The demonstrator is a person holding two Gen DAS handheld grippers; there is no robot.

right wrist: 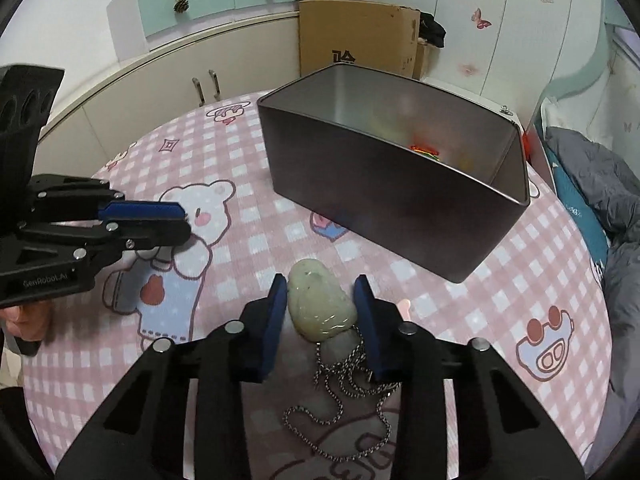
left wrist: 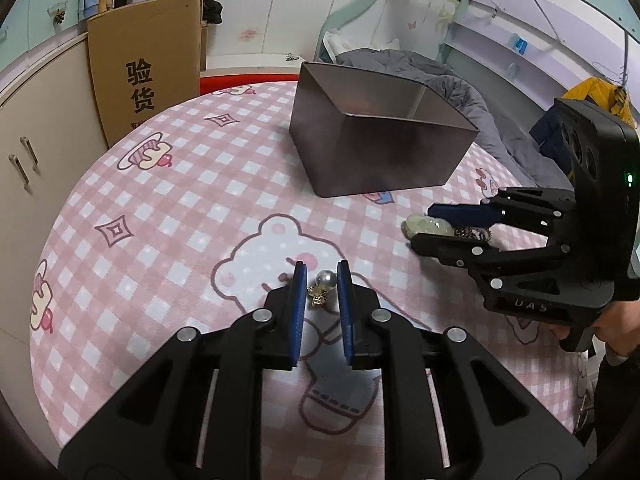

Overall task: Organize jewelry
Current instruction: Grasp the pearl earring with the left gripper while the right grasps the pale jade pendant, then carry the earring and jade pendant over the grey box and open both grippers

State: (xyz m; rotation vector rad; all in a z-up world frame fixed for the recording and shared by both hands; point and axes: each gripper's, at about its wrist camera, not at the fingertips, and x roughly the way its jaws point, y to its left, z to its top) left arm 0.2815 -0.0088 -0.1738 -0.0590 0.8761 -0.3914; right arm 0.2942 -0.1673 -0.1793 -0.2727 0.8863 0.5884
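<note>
**Jewelry: two pieces on the bedsheet, both bracketed by spread tongs, tin sits beyond**

Pearl brooch (left wrist: pixel 322 289) – grey pearl on a small gold rhinestone setting – lies on the pink checkered sheet (left wrist: pixel 160 208), on the printed bear's face. Left gripper (left wrist: pixel 321 280) straddles it: blue pads (left wrist: pixel 299 300) either side, jaws spread, visible gap on both sides, no contact I can confirm.

Jade pendant (right wrist: pixel 320 304) – pale green-white carved stone – lies flat on the sheet, its steel chain (right wrist: pixel 344 392) piled in loose loops just behind it, toward the camera. Right gripper (right wrist: pixel 322 294) brackets the pendant, jaws spread. The left pad looks to be touching or nearly touching the stone's edge, the right pad stands slightly off it. Not pinching.

From the left wrist view the right gripper comes in from the right side, low over the sheet, fingers stacked one above the other with the pendant between them.

Metal tin (right wrist: pixel 380 184) – dark, rectangular, lidless – stands upright on the sheet beyond both pieces, nearer the pendant. Something red and yellow-green sits on its floor, too blurred to identify.

Cardboard box (left wrist: pixel 144 76) with printed Chinese characters stands against the cabinet (left wrist: pixel 36 152) behind the bed. Grey duvet (left wrist: pixel 460 84) is bunched past the tin.
</note>
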